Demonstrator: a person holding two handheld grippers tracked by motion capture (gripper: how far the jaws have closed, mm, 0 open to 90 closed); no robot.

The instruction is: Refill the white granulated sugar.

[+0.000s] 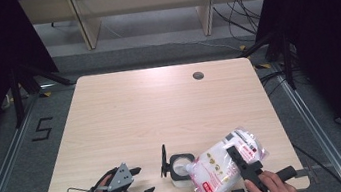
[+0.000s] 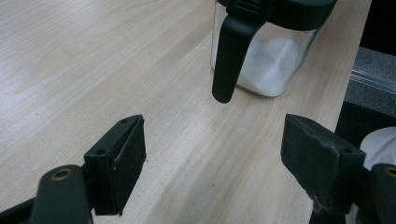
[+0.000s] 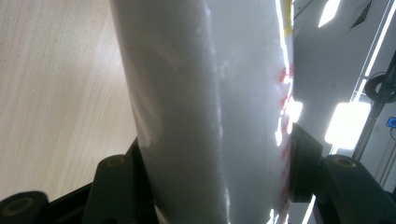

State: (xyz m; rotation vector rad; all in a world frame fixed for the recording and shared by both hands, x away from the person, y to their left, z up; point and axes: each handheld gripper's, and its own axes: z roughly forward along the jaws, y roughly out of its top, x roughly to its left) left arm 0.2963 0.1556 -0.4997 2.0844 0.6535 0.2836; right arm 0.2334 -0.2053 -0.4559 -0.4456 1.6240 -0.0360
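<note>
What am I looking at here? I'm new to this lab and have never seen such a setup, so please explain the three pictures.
A person sits at a table with a hand-held two-jaw gripper in each hand. The high view looks down from above. The other two come from cameras riding on the grippers, looking along their black jaws. On the table stands a jar with its black lid flipped open and white powder inside. The right gripper is clamped on a bag of white powder, tilted over the jar. The left gripper is open and holds nothing; its view shows the jar ahead.
</note>
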